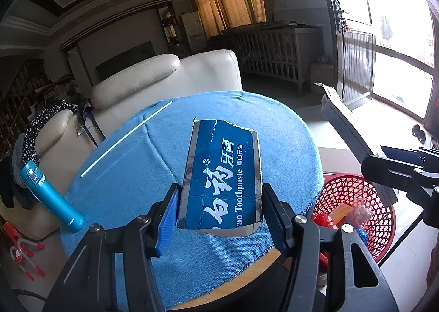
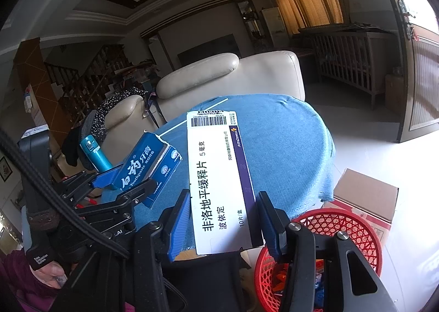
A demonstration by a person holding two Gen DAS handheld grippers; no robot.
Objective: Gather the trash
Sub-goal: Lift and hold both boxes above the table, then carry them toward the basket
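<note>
My left gripper (image 1: pixel 221 218) is shut on a torn blue toothpaste box (image 1: pixel 222 175), held above the round table's blue cloth (image 1: pixel 131 191). My right gripper (image 2: pixel 223 224) is shut on a long white medicine box (image 2: pixel 216 175) with a purple stripe and a barcode. The right wrist view shows the left gripper (image 2: pixel 126 183) and its toothpaste box (image 2: pixel 148 164) to the left. In the left wrist view the right gripper (image 1: pixel 384 175) and the medicine box (image 1: pixel 351 131) hang above the red mesh basket (image 1: pixel 345 177). The red basket (image 2: pixel 329 212) stands on the floor beside the table with several wrappers inside.
A thin white stick (image 1: pixel 126 139) lies on the cloth at the far left. A teal flask (image 1: pixel 49 196) stands off the table's left edge. A cream sofa (image 1: pixel 170 76) is behind the table. A cardboard box (image 2: pixel 365 194) sits on the floor behind the basket.
</note>
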